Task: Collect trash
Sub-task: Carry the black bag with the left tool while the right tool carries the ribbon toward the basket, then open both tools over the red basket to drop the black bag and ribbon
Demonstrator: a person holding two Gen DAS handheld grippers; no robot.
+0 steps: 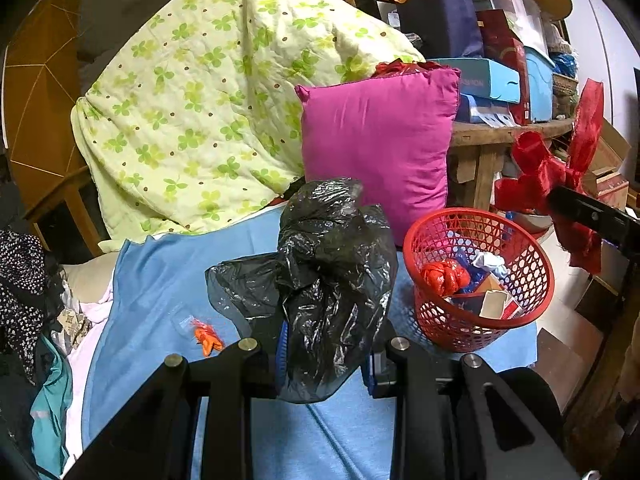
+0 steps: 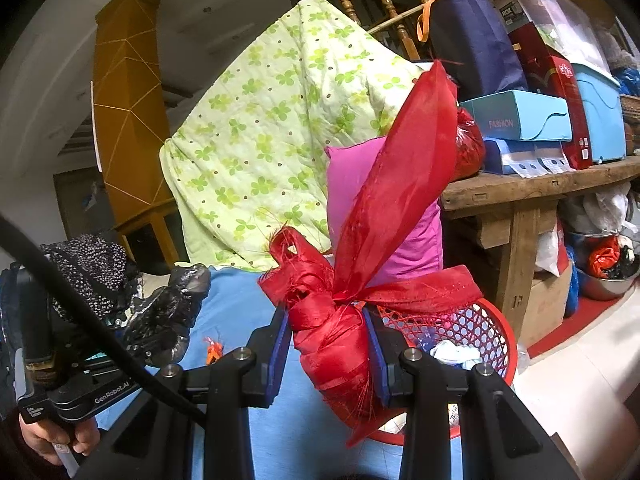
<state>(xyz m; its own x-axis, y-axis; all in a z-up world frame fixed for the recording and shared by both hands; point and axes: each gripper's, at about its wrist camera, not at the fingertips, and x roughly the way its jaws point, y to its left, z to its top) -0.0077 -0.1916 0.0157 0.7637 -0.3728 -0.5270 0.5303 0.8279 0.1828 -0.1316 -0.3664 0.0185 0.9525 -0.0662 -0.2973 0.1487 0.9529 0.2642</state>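
Right wrist view: right gripper pinches the ribbon just above the basket; left gripper pinches the bag beside it; judged best: release the ribbon over the opening, then bring the bag across; 1 scrap remains.

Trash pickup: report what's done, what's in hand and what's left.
Done: the red basket already holds wrappers and paper scraps. In hand: the left gripper clamps a black plastic bag; the right gripper clamps a red ribbon bundle above the basket. Left: an orange scrap on the blue sheet.
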